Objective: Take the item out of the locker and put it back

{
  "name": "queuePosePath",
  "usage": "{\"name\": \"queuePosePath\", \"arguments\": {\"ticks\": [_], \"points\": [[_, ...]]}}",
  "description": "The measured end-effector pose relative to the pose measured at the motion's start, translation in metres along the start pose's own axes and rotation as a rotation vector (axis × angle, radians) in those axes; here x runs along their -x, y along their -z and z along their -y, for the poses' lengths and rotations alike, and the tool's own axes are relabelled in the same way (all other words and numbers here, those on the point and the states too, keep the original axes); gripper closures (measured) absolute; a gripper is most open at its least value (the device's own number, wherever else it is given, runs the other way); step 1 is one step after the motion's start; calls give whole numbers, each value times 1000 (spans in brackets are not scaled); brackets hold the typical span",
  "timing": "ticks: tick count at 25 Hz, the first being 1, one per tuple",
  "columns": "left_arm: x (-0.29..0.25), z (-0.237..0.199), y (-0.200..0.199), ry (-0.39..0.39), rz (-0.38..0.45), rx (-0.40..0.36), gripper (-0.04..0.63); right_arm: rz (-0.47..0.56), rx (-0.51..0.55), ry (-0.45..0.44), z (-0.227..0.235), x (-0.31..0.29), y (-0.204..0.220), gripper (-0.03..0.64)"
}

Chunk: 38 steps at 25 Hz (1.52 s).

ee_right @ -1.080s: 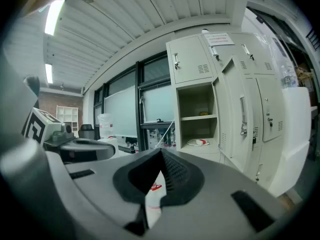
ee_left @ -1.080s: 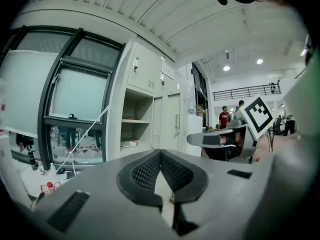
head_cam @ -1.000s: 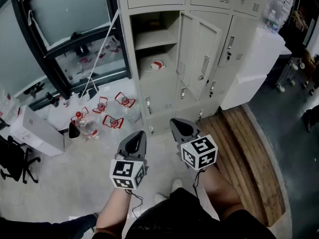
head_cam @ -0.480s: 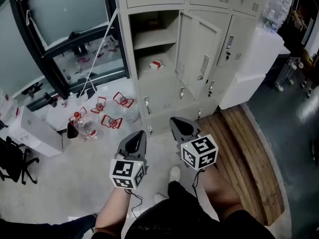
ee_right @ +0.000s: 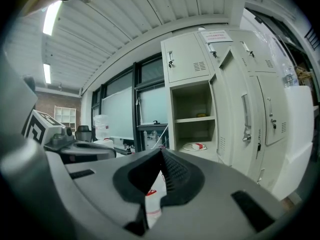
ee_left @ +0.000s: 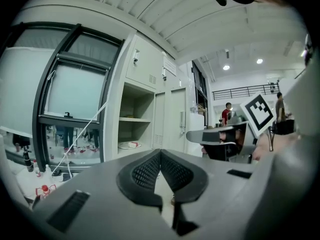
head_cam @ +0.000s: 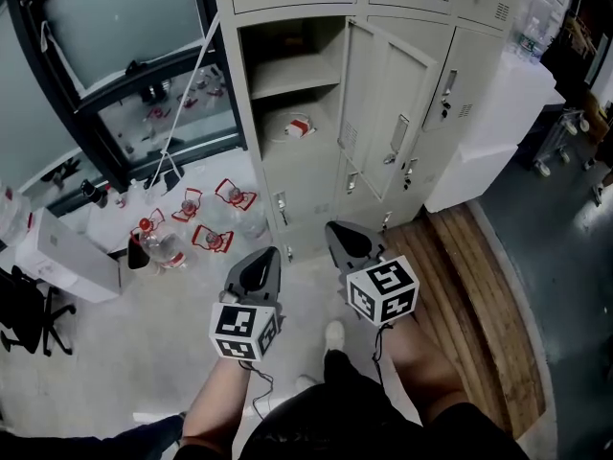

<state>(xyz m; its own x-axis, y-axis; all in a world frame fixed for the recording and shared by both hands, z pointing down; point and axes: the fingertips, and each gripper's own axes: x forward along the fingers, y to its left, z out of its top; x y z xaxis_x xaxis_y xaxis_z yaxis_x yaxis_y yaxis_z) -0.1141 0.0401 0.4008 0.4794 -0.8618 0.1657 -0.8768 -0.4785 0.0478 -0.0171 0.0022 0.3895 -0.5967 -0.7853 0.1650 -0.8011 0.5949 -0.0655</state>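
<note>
1. We saw the left tool [head_cam: 269, 256] clenched, its jaws tip to tip with nothing between them. The left gripper view [ee_left: 160, 152] showed this plainly.
2. We saw the right tool [head_cam: 333, 229] clenched too and gripping nothing, per the right gripper view [ee_right: 161, 150].
3. Both tools hung side by side over the floor [head_cam: 144, 343], aimed toward the locker [head_cam: 287, 195] and well apart from it.
4. The item [head_cam: 301, 126], small, white and red, lay on the bottom of the open compartment, below the inner shelf [head_cam: 292, 73]. We found it in both gripper views as well [ee_left: 131, 144] [ee_right: 195, 146], and neither tool touched it.
5. The door [head_cam: 381, 103] stood swung open at the compartment's right.
6. We noted bottles [head_cam: 163, 247] with red parts on the floor left of the locker, below the window [head_cam: 115, 22].
7. A wooden platform [head_cam: 484, 300] lay at the right.
</note>
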Motion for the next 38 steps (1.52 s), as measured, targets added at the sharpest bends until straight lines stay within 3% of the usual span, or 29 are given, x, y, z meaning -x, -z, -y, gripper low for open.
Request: {"name": "queuePosePath", "arguments": {"ticks": [22,38], "points": [[-185,-66,-16,-56,-33,13,591,-41,-11,-81,119,-138,-8,617],[-271,-84,-11,-129,-68,12,589,-58,13,-150,157,-175,3,617]]}}
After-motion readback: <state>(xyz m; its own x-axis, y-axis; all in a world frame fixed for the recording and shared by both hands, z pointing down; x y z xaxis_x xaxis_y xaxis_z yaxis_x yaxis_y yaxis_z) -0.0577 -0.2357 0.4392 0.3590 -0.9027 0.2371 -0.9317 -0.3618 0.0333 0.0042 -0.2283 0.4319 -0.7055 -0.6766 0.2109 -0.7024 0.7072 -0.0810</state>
